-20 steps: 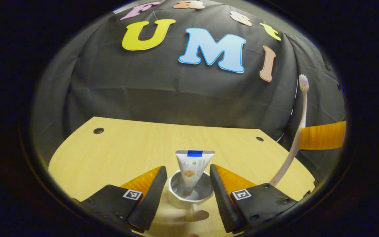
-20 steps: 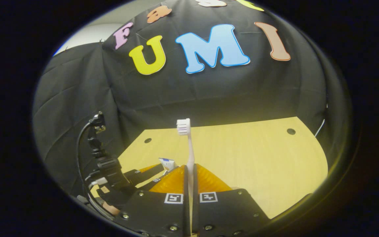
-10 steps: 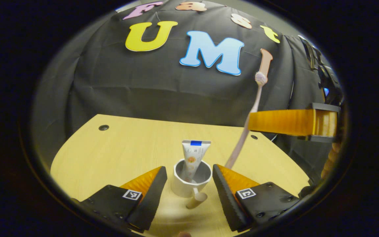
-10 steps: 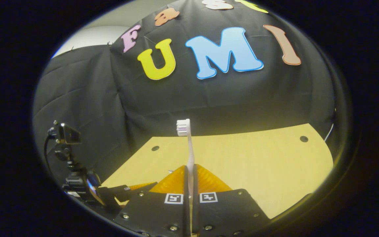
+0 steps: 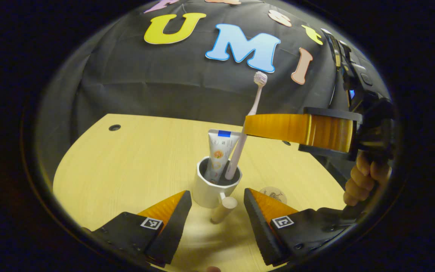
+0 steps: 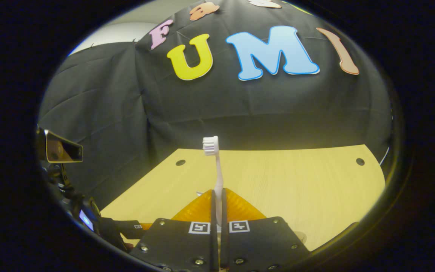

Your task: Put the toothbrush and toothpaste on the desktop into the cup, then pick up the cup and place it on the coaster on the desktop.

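A pale wooden desktop (image 5: 134, 158) runs back to black cloth. On it stands the white cup (image 5: 213, 187), toothpaste (image 5: 218, 151) upright inside, and the toothbrush (image 5: 246, 124) leans in with its handle end past the rim, brush head up. The right gripper (image 6: 217, 211) pinches the slim handle between closed fingers. The left gripper (image 5: 217, 215) hangs wide open, empty, just before the cup's wooden handle (image 5: 223, 209). The coaster (image 5: 273, 195) lies close beside. The cup looks rigid but smooth and top-heavy now; gripping the handle seems safest.
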The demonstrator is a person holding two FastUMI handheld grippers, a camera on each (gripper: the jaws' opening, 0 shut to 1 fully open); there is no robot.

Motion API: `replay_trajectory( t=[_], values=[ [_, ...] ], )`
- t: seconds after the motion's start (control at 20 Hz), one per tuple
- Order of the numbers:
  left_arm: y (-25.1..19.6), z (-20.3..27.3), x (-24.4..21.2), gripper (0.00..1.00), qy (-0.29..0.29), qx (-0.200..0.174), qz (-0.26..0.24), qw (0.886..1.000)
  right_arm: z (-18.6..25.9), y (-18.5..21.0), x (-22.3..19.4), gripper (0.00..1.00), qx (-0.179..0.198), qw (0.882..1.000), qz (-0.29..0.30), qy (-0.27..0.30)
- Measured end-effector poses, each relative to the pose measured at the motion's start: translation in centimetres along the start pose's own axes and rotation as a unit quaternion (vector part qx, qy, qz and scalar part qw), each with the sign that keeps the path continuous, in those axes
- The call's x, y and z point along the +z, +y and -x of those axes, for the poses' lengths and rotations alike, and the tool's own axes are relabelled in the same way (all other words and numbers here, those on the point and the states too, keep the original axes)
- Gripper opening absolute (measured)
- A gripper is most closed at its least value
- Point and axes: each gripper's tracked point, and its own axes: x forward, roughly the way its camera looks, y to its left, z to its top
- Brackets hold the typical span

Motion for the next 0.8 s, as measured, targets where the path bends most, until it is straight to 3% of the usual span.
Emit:
replay_trajectory(
  t=[0.3, 0.5, 0.65, 0.75, 0.8],
  values=[
    [-0.3, -0.5, -1.2, 0.89, 0.021, -0.004, 0.011, 1.000, -0.7, -0.5, -1.9, 0.05, -0.005, 0.999, -0.007, 0.038],
    [-0.5, -0.8, -1.4, 0.89, 0.026, -0.002, 0.014, 1.000, 0.4, 0.0, -2.7, 0.12, -0.004, 0.998, -0.017, 0.056],
    [-0.6, -1.1, -1.5, 0.90, 0.030, -0.001, 0.018, 0.999, 0.9, -0.3, -2.4, 0.28, -0.007, 0.998, -0.017, 0.057],
    [-0.8, -1.3, -1.6, 0.89, 0.032, 0.003, 0.019, 0.999, 1.2, -0.6, -2.2, 0.48, -0.006, 0.998, -0.016, 0.052],
    [-0.8, -1.4, -1.7, 0.89, 0.033, 0.004, 0.019, 0.999, 1.3, -0.9, -2.0, 0.67, -0.011, 0.999, -0.014, 0.048]
  ],
)
